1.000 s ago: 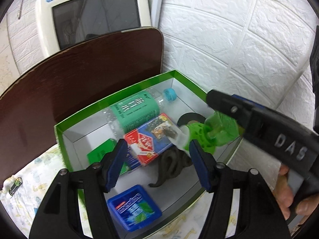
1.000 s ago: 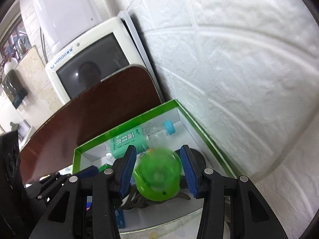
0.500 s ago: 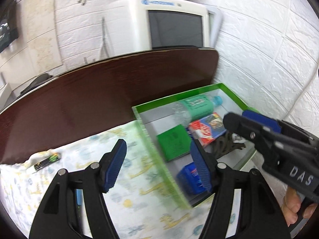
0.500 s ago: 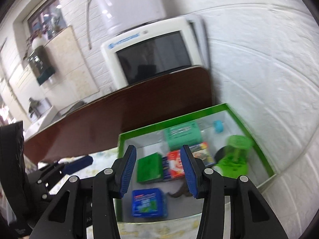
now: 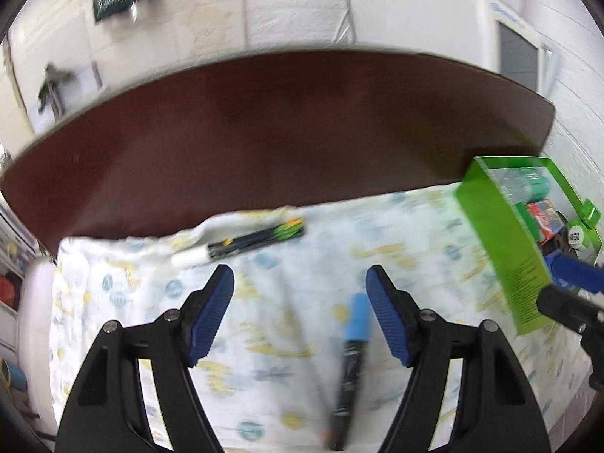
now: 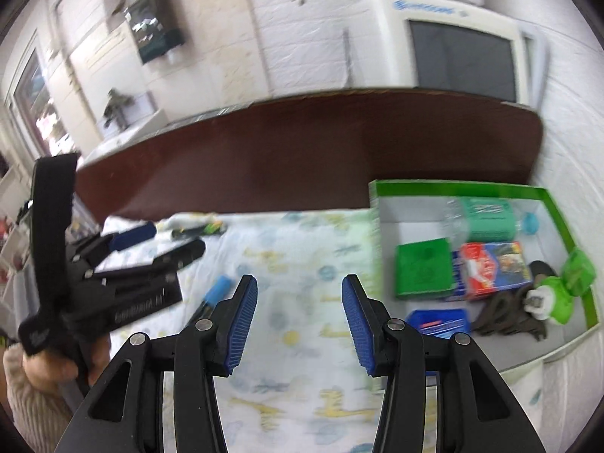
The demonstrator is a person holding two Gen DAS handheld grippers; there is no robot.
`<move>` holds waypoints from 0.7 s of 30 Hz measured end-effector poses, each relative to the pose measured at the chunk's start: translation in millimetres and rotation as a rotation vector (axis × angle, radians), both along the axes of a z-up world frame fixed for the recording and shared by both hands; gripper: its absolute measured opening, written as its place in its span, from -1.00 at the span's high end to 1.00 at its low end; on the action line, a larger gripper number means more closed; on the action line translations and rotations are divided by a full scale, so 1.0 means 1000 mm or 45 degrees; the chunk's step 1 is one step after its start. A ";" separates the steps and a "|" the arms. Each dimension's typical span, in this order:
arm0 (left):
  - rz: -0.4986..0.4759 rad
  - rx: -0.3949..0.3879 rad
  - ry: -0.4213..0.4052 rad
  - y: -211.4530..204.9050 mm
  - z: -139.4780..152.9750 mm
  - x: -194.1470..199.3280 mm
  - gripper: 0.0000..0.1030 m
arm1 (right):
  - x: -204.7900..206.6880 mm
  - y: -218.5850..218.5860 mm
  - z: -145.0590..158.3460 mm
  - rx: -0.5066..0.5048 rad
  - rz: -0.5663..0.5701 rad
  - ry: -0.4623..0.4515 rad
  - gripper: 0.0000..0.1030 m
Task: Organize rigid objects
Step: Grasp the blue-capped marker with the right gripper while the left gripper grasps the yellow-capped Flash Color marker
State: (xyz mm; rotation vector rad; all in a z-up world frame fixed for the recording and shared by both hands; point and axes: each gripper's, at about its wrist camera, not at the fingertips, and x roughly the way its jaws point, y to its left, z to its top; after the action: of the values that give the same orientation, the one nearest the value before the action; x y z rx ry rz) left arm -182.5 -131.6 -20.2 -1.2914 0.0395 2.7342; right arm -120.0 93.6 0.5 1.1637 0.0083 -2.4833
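Marker (image 5: 353, 355): I see it lying on the cloth (image 5: 287, 271) in the lower centre of the left view. Its long axis runs nearly up-down in frame, blue cap toward the top.
Second pen (image 5: 256, 239): it lies at the cloth's far edge, left of centre. Its long axis runs left-right, green end to the right.
Left gripper (image 5: 300, 313): jaws apart and just been opening, nothing between the pads; the marker lies on the cloth below the gap.
Right gripper (image 6: 300, 321): jaws apart, empty, over bare cloth.
Box (image 6: 453, 188): green, at right in both views.
Right view only: I read the box contents, a bottle (image 6: 487, 217) lying left-right with its cap to the right, packets, a green toy (image 6: 562, 287).
Left view only: the marker's full length.
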 end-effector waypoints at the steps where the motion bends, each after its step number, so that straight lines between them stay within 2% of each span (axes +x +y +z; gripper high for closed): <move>1: -0.009 0.018 -0.022 -0.010 -0.005 -0.004 -0.39 | 0.001 -0.010 -0.006 0.014 0.021 -0.019 0.06; 6: -0.165 -0.037 -0.080 -0.034 -0.025 -0.026 -0.39 | 0.000 -0.048 -0.036 0.082 0.088 -0.126 0.06; 11: -0.381 -0.188 -0.097 -0.028 -0.038 -0.047 -0.39 | -0.002 -0.068 -0.059 0.126 0.104 -0.217 0.06; 14: -0.439 -0.265 -0.119 -0.024 -0.048 -0.061 -0.39 | -0.002 -0.072 -0.067 0.140 0.112 -0.247 0.06; 18: -0.490 -0.242 -0.198 -0.029 -0.063 -0.079 -0.33 | -0.005 -0.075 -0.072 0.148 0.121 -0.280 0.06; 19: -0.497 -0.219 -0.221 -0.032 -0.065 -0.081 -0.33 | -0.007 -0.076 -0.074 0.143 0.127 -0.289 0.06; 21: -0.497 -0.110 -0.277 -0.042 -0.066 -0.086 -0.12 | -0.008 -0.079 -0.076 0.124 0.141 -0.308 0.06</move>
State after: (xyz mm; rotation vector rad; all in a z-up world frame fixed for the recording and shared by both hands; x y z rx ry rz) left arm -268.6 -173.9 -86.4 -1.4220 0.3533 2.2775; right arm -127.9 14.5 -75.4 1.4568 0.1237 -2.2542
